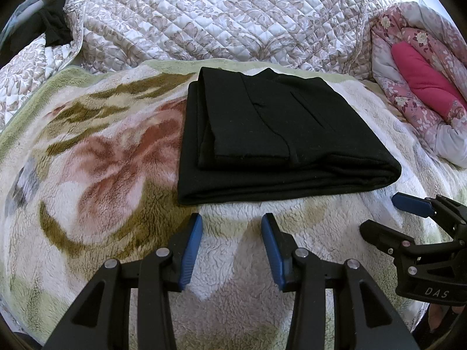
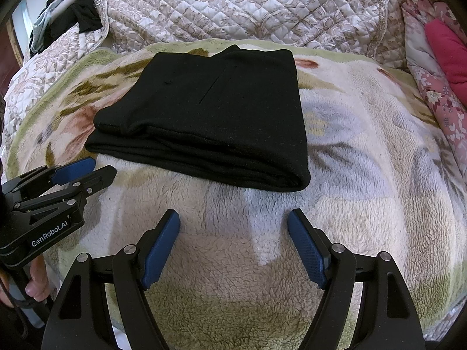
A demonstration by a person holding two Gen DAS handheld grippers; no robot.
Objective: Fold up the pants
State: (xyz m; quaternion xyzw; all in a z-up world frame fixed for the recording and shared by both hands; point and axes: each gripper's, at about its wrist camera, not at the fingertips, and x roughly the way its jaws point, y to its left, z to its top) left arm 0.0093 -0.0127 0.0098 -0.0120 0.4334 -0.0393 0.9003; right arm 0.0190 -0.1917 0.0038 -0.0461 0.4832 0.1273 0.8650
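Note:
The black pants lie folded into a flat rectangle on the fleece blanket; they also show in the right wrist view. My left gripper is open and empty, hovering just short of the pants' near edge. It also appears at the left of the right wrist view. My right gripper is open and empty, just short of the pants' near right corner. It appears at the right of the left wrist view.
The floral fleece blanket covers the bed. A quilted beige bedspread is bunched behind it. A pink floral comforter lies at the right. Dark clothes hang at the far left.

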